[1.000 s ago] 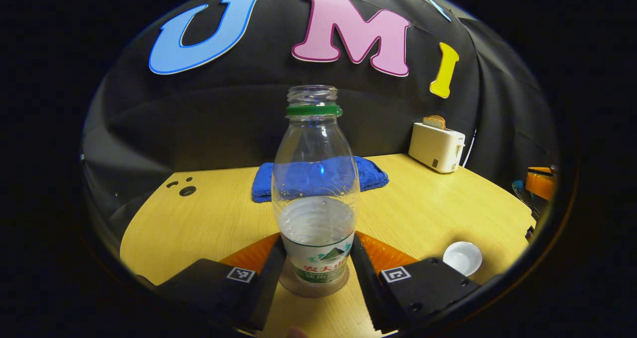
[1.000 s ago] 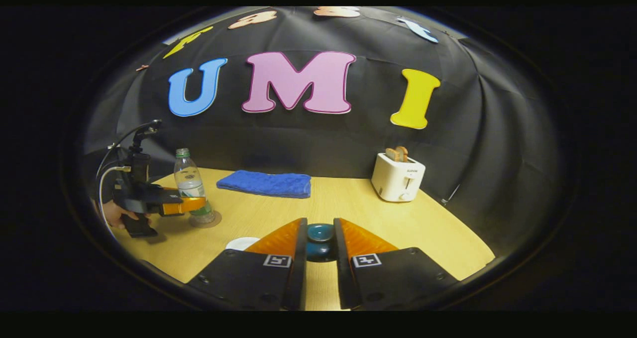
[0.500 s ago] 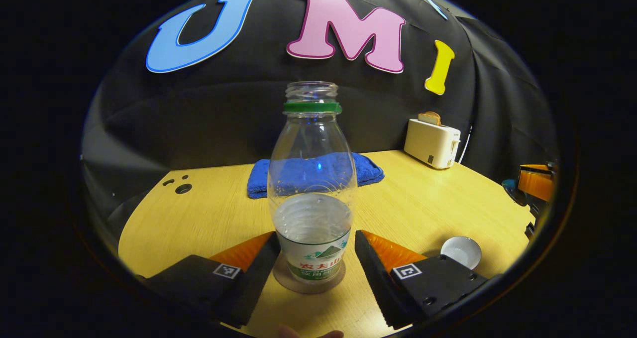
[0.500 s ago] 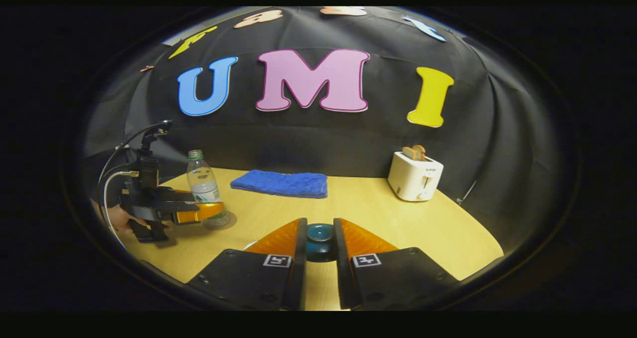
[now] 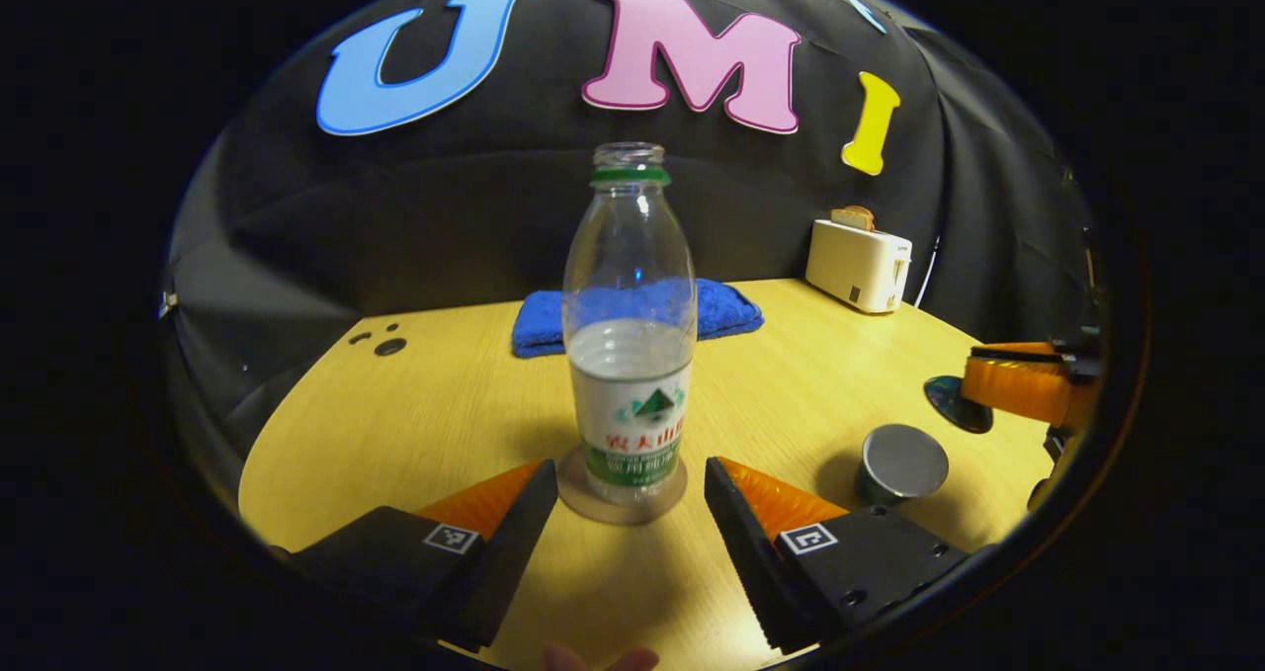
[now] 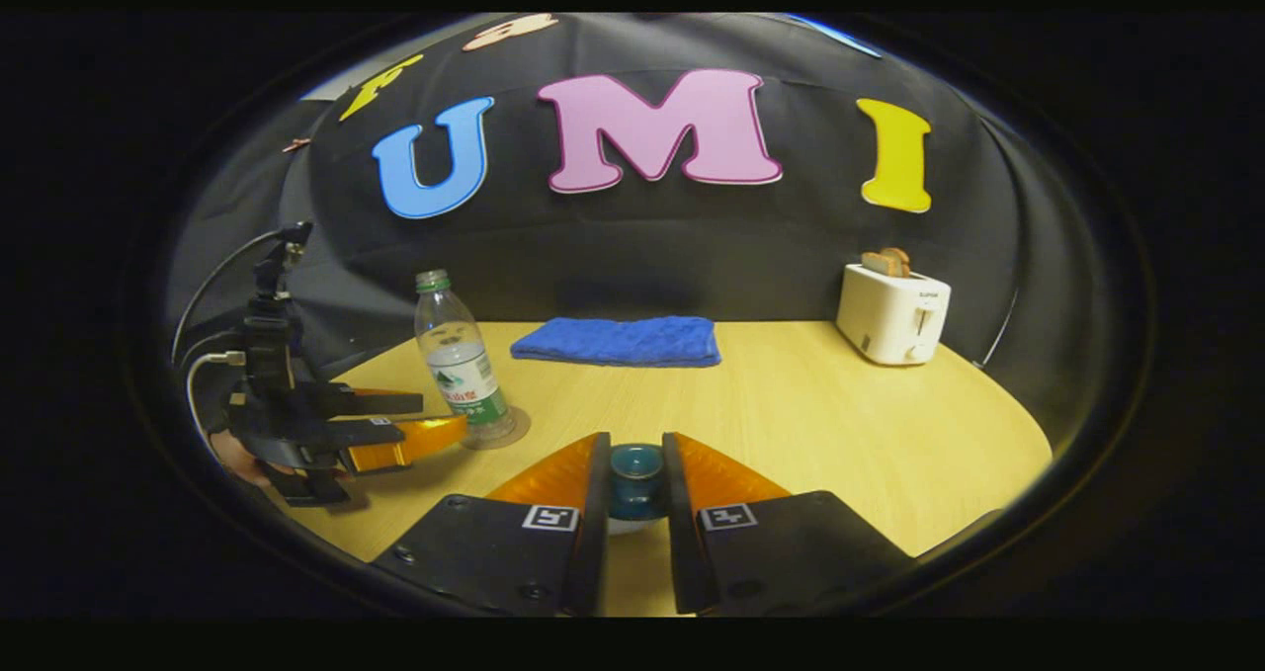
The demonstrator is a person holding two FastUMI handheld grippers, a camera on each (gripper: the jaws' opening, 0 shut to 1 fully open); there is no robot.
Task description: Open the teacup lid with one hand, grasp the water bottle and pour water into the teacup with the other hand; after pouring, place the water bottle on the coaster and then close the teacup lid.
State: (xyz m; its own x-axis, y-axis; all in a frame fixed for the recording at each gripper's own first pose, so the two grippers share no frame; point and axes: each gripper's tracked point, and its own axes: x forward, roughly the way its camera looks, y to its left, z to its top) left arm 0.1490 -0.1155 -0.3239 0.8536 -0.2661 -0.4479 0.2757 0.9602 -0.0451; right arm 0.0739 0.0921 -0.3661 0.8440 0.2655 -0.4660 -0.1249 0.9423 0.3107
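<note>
My left claw is released, its fingers spread wide and apart from the water bottle. The bottle stands upright on the round coaster on the desk, without cap and partly filled. My right claw is clenched on the knob of the teacup lid. In the left gripper view the teacup stands on the desk to the right, open, and the lid is held near it, not on it. A blue towel lies behind, and a white toaster stands at the far right.
</note>
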